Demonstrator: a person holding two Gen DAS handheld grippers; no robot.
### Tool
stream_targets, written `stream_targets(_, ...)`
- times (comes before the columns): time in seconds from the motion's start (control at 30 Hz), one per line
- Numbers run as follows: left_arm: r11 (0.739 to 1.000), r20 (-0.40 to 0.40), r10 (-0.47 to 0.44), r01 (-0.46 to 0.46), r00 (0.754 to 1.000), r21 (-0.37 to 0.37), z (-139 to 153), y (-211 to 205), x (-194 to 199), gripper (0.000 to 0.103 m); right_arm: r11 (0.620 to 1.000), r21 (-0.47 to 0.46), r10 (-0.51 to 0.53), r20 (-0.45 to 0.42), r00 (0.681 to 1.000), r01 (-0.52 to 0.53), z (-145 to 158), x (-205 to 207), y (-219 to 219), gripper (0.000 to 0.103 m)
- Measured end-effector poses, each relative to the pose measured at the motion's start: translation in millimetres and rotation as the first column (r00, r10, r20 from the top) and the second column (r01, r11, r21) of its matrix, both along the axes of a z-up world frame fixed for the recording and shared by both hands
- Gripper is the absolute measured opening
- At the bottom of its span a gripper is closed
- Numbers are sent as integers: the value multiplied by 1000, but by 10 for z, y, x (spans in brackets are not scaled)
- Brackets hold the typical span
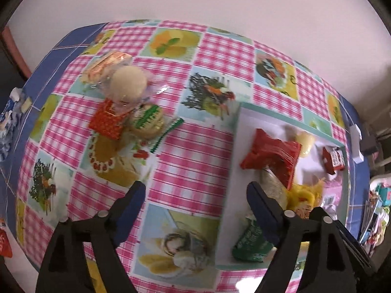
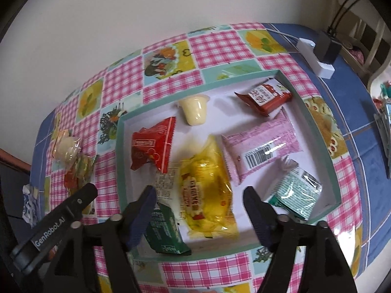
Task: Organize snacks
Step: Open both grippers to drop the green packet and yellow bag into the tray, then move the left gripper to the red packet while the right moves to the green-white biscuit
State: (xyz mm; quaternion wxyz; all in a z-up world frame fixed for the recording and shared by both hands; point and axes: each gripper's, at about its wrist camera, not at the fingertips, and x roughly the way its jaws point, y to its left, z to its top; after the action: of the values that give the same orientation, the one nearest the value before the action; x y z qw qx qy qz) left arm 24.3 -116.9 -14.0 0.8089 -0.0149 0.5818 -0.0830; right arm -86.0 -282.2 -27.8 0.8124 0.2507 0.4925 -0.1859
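A teal-rimmed white tray [image 2: 119, 146] holds several wrapped snacks: a red packet [image 2: 154, 144], a pale jelly cup [image 2: 194, 109], a dark red bar [image 2: 266, 96], a pink packet [image 2: 261, 146], a yellow packet [image 2: 207, 185] and two green ones [image 2: 166, 229] [image 2: 295, 193]. My right gripper [image 2: 199, 191] hangs open just above the yellow packet, pads apart from it. My left gripper [image 1: 195, 186] is open over bare tablecloth, left of the tray [image 1: 240, 112]. Beyond it lies a loose pile: a cream round pastry [image 1: 127, 83], a red packet [image 1: 107, 119] and a green-labelled biscuit [image 1: 149, 119].
The table wears a pink checked cloth [image 1: 190, 146] over a blue one and backs onto a white wall. A white power strip with a black adapter [image 2: 317, 56] sits at the far right corner. A crumpled blue-white wrapper [image 1: 9, 122] lies at the left edge.
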Motion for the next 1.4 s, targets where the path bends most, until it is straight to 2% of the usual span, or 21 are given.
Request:
stream_targets(0.07, 1000, 4, 17, -17, 1000, 2, 3, 38, 13, 93, 1000, -3, 3, 5, 1000, -3, -5, 14, 9, 88)
stream_targets(0.23, 999, 24, 46, -47, 999, 23, 18, 120, 35, 97, 1000, -14, 7, 10, 1000, -7, -18, 26, 19, 90)
stream_targets(0.3, 998, 37, 51, -53, 998, 38, 19, 134, 49, 99, 1000, -16, 4, 14, 1000, -4, -17, 29, 19, 103)
stream_targets(0.47, 994, 86, 46, -54, 995, 99, 59, 137, 66, 99, 1000, -26, 3, 35, 999, -2, 21, 34, 23, 103)
stream_targets(0.9, 991, 141, 94, -106, 986, 82, 229, 389, 204, 99, 997, -71, 20, 28, 999, -18, 29, 86, 67, 103)
stream_targets(1.17, 990, 141, 125, -133, 982, 54, 317, 813, 426, 99, 995, -88, 57, 73, 996, -50, 62, 199, 196, 103)
stream_targets(1.4, 974, 111, 219, -224, 969, 36, 257, 1308, 652, 99, 991, -101, 98, 147, 984, -83, 201, 355, 403, 102)
